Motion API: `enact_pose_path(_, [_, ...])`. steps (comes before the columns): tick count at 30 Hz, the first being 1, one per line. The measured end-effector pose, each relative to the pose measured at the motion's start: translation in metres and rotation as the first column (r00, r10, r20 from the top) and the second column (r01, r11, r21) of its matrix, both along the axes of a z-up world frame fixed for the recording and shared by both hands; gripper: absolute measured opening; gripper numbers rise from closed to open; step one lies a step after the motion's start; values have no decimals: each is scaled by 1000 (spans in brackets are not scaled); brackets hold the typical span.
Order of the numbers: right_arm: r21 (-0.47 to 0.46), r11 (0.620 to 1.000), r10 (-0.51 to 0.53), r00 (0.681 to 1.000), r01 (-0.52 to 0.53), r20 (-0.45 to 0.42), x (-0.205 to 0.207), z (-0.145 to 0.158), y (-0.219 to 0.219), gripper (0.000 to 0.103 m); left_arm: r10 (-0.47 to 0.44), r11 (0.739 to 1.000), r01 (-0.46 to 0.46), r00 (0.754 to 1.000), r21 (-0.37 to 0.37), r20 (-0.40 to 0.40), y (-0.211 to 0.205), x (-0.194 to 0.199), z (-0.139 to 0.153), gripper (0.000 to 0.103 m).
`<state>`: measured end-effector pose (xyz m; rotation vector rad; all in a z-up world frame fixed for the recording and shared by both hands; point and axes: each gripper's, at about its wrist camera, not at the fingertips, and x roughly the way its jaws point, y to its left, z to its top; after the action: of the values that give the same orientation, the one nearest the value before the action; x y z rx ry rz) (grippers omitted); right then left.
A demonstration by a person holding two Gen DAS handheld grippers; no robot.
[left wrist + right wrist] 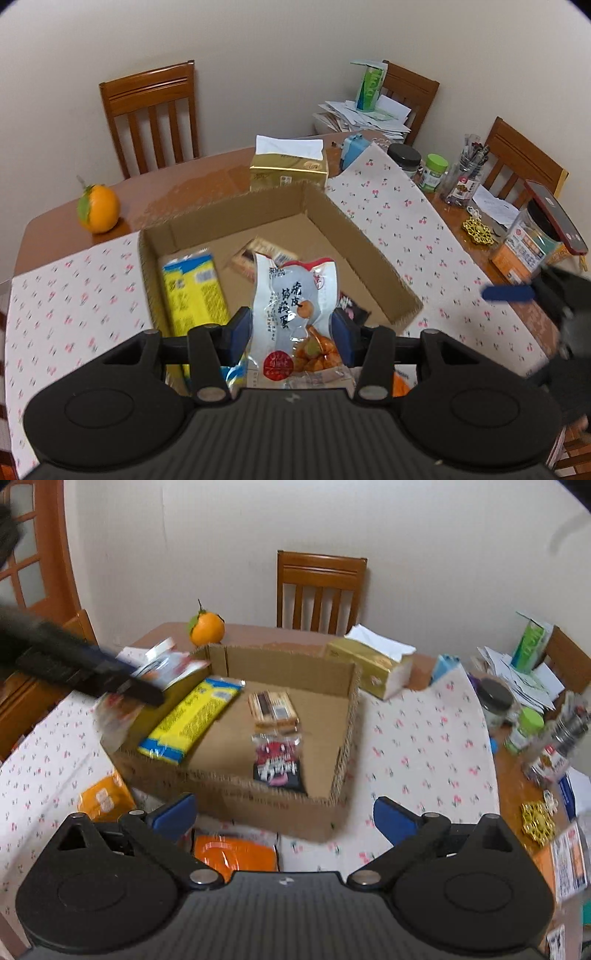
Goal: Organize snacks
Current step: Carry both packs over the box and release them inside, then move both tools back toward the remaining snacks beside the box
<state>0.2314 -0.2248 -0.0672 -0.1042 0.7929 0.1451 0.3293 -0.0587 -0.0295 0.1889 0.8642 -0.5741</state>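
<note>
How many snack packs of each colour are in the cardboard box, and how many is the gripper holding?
In the cardboard box:
yellow pack: 1
brown striped pack: 1
black and red pack: 1
Held by the left gripper:
white pouch: 1
Total: 4

Dining corner with plain cream walls (295, 37)

Wooden chairs (151, 118) ring a brown table (207, 181) under a cherry-print cloth (399, 221); at left, perhaps a glazed wooden door (33, 554).
</note>
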Motion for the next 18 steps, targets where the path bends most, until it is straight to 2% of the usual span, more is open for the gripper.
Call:
enact_pose_path(6, [-10, 999, -40, 999, 40, -26, -13, -6, -6, 103, -5, 1000, 4, 1000, 13, 13, -23, 25, -11, 49])
enact_pose_path(9, [-12, 999, -48, 998, 47, -31, -17, -6, -8, 103, 21, 1000, -21, 999, 19, 26, -28, 30, -15, 61])
enact_pose_path(11, [-23, 999, -48, 998, 48, -30, -20, -6, -8, 103, 33, 999, -33, 999, 2, 41, -25, 27, -14, 79])
enact_pose_path(15, [-26, 998, -51, 998, 50, -33, -20, -7, -9, 103, 48, 999, -48, 997, -5, 60, -18, 14, -9, 84])
enact_pose_path(18, [-30, 998, -50, 998, 49, -39, -20, -9, -7, 103, 74, 997, -75, 993, 13, 94, -9, 0, -5, 93])
